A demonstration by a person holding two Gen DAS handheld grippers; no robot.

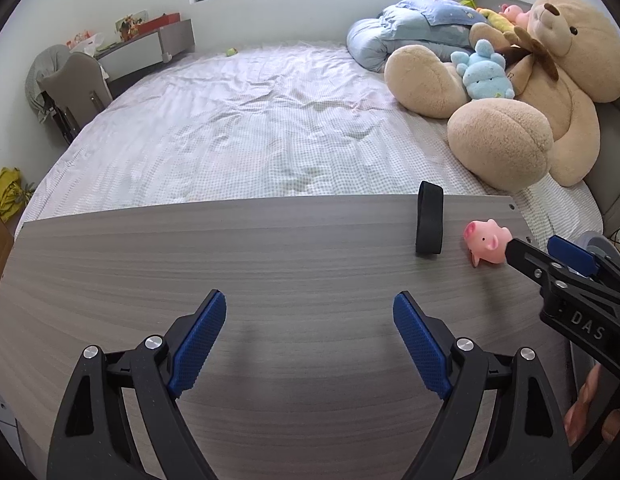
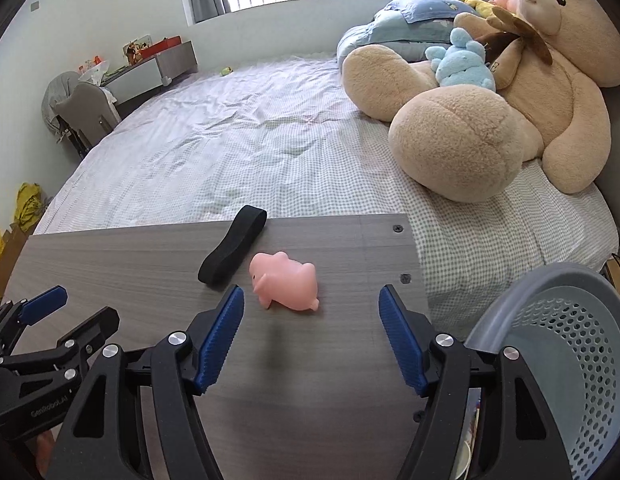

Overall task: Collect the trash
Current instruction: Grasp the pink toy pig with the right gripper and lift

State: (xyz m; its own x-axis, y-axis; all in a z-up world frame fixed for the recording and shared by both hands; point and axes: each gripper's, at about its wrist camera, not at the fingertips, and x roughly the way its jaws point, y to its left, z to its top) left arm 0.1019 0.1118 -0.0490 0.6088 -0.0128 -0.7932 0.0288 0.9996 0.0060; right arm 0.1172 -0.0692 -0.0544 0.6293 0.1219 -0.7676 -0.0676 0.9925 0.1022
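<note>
A pink rubber pig (image 2: 285, 285) lies on its side on the grey wood-grain table (image 2: 110, 264), with a black elastic band (image 2: 232, 250) just behind it to the left. My right gripper (image 2: 311, 312) is open and empty, its fingers either side of the pig and a little short of it. My left gripper (image 1: 310, 320) is open and empty over the bare table (image 1: 190, 256). In the left wrist view the pig (image 1: 487, 241) and band (image 1: 429, 220) lie at the right, the right gripper (image 1: 537, 252) beside the pig.
A grey perforated basket (image 2: 569, 320) stands beside the table's right edge. Behind the table is a bed (image 2: 250, 140) with a large teddy bear (image 2: 509, 92), a blue plush (image 2: 461, 60) and pillows. A chair and desk stand at the far left.
</note>
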